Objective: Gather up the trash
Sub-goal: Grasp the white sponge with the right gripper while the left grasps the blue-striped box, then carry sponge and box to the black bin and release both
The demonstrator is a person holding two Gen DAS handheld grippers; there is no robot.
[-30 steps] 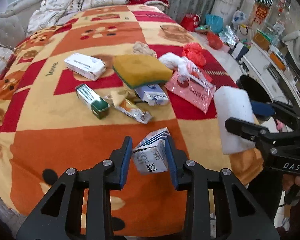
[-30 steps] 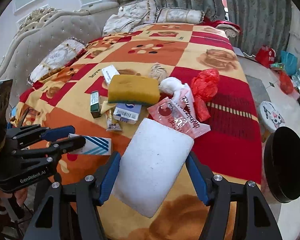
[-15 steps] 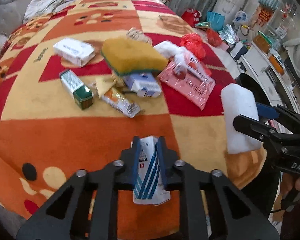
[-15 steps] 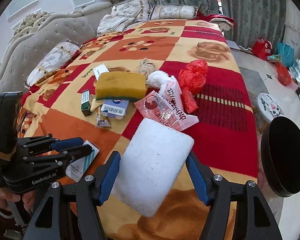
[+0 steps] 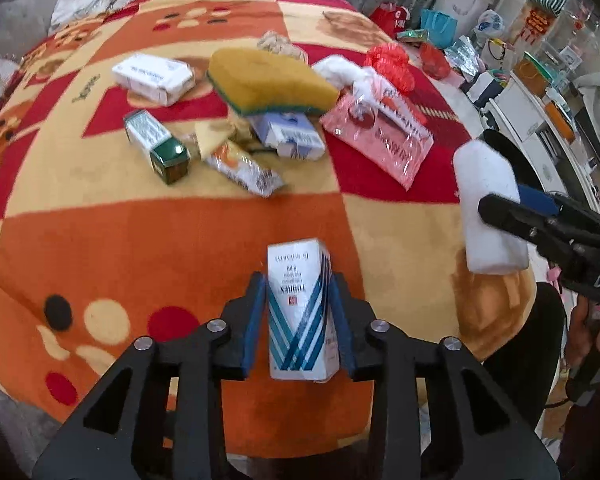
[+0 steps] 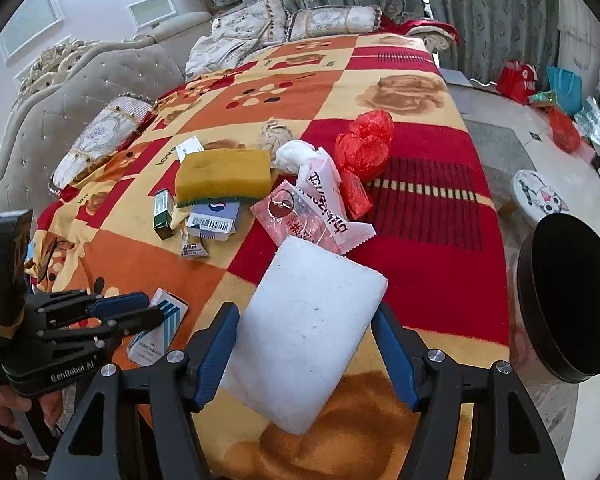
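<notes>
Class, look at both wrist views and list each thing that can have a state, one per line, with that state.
Left gripper: fingers have just been opening, striped box between them.
Striped box: lying on the blanket, apparently not squeezed.
Right gripper: shut on the white foam block.
White foam block: held, lifted off the blanket.
Red plastic bag: crumpled.
Black bin: top open.

On the body of your left tongs (image 6: 136,312) you can read "GenRobot.AI". On your right tongs (image 5: 512,208) only "DAS" is legible. The blanket (image 6: 420,208) carries the word "love". The small carton (image 6: 214,216) bears a barcode; its digits are unreadable.
</notes>
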